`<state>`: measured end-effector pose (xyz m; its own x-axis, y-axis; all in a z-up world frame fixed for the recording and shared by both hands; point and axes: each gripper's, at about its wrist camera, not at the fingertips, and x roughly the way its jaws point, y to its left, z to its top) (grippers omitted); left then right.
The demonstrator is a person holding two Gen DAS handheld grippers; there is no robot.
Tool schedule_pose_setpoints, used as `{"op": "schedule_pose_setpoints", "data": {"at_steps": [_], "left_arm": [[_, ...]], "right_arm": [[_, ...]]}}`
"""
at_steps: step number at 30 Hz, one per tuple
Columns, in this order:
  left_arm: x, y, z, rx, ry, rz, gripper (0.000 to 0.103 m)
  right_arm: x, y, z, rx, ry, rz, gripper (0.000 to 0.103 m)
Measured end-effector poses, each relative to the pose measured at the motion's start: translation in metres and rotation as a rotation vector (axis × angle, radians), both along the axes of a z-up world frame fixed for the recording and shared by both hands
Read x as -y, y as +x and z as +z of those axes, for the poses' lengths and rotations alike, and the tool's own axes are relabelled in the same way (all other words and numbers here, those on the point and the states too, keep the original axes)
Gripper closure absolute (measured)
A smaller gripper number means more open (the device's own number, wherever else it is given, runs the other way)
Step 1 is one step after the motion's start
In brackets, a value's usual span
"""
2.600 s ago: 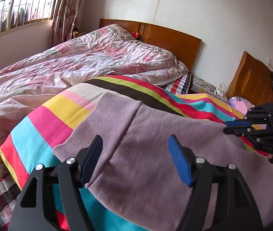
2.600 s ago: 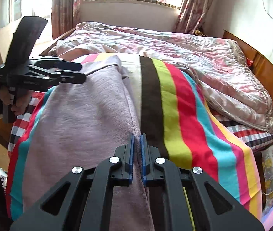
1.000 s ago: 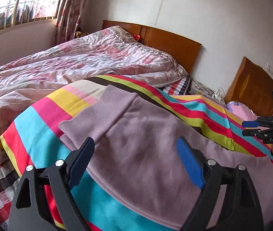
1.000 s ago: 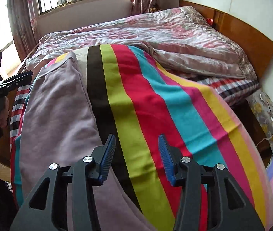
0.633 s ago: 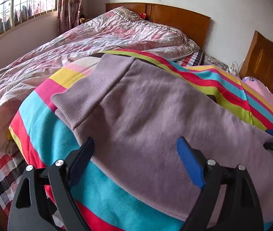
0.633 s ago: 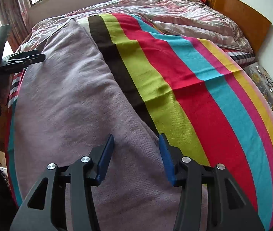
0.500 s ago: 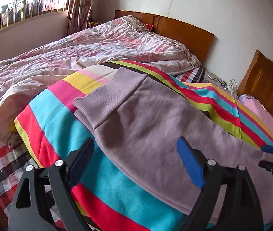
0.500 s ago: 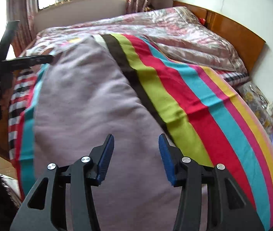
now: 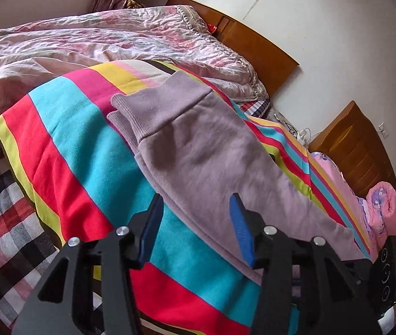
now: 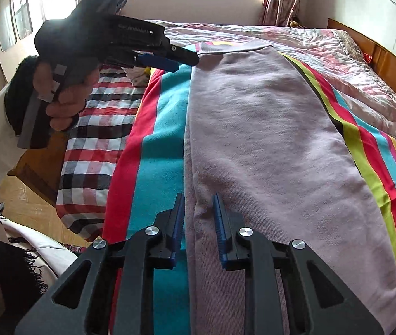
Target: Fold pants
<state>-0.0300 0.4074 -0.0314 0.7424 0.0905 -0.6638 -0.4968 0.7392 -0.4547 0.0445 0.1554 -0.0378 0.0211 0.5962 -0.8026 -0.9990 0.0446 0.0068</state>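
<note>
Mauve sweatpants (image 9: 206,150) lie folded lengthwise on a bright striped blanket (image 9: 86,139), the ribbed waistband (image 9: 156,106) at the far end. My left gripper (image 9: 195,215) is open and empty, hovering over the pants' near edge. In the right wrist view the pants (image 10: 267,139) stretch away from me. My right gripper (image 10: 198,217) is open, its jaws straddling the pants' left edge fold. The left gripper (image 10: 170,55) shows there too, held in a hand near the waistband.
A pink floral quilt (image 9: 86,44) is bunched along the far side of the bed. Wooden headboards (image 9: 253,44) stand against the wall. A checked sheet (image 10: 97,139) hangs over the bed's edge, with wooden floor (image 10: 27,203) below.
Both grippers have shifted toward the pants' near long edge. The right gripper's jaws have narrowed and now straddle the edge fold. The left gripper has moved close to the waistband.
</note>
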Motion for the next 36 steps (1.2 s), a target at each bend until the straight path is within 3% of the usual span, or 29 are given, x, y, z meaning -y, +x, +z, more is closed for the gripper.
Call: {"op": "schedule_pose_setpoints", "data": {"at_steps": [2, 3, 6, 9, 13, 16, 18, 20, 22, 25, 27, 28, 29, 33, 36], "left_arm": [[-0.004, -0.003, -0.002, 0.006, -0.015, 0.001, 0.051], [-0.005, -0.005, -0.003, 0.006, -0.018, 0.004, 0.051], [-0.011, -0.009, -0.006, 0.012, -0.033, 0.011, 0.049], [-0.012, -0.01, -0.005, 0.033, -0.041, -0.004, 0.048], [-0.006, 0.0, -0.004, 0.037, -0.048, -0.04, 0.044], [-0.008, 0.011, -0.007, 0.022, -0.056, -0.042, 0.042], [-0.012, 0.017, -0.009, 0.012, -0.061, -0.029, 0.042], [-0.004, 0.021, 0.0, -0.046, 0.046, 0.032, 0.042], [0.013, 0.024, 0.013, -0.016, 0.101, -0.006, 0.036], [0.046, 0.04, 0.021, 0.022, 0.073, -0.137, 0.023], [0.076, 0.057, 0.018, -0.002, 0.1, -0.244, 0.02], [0.091, 0.065, 0.013, -0.027, 0.126, -0.286, 0.02], [0.104, 0.073, 0.006, -0.058, 0.146, -0.319, 0.02], [0.136, 0.098, -0.029, -0.219, 0.202, -0.404, 0.018], [0.158, 0.106, -0.03, -0.286, 0.324, -0.402, 0.016]], "right_arm": [[-0.002, -0.005, -0.007, 0.065, -0.02, 0.003, 0.089], [-0.001, -0.004, -0.007, 0.061, -0.012, 0.001, 0.094], [0.002, -0.003, 0.002, 0.017, 0.018, -0.014, 0.099], [0.004, -0.012, 0.014, 0.027, 0.031, 0.007, 0.099], [-0.001, -0.014, -0.006, 0.03, -0.024, -0.004, 0.099], [0.001, -0.009, -0.004, -0.015, 0.003, -0.044, 0.097], [0.004, -0.006, 0.0, -0.038, 0.022, -0.054, 0.093], [0.007, -0.007, 0.0, -0.069, 0.028, -0.057, 0.083], [0.014, -0.01, 0.004, -0.085, 0.03, -0.069, 0.082], [0.045, -0.005, 0.022, -0.107, 0.114, -0.18, 0.081], [0.073, 0.009, 0.026, -0.083, 0.122, -0.326, 0.06], [0.089, 0.015, 0.025, -0.051, 0.102, -0.398, 0.042], [0.104, 0.019, 0.023, -0.029, 0.076, -0.455, 0.038], [0.157, 0.02, -0.003, -0.043, -0.075, -0.542, 0.038], [0.2, 0.004, -0.009, -0.099, -0.052, -0.539, 0.037]]}}
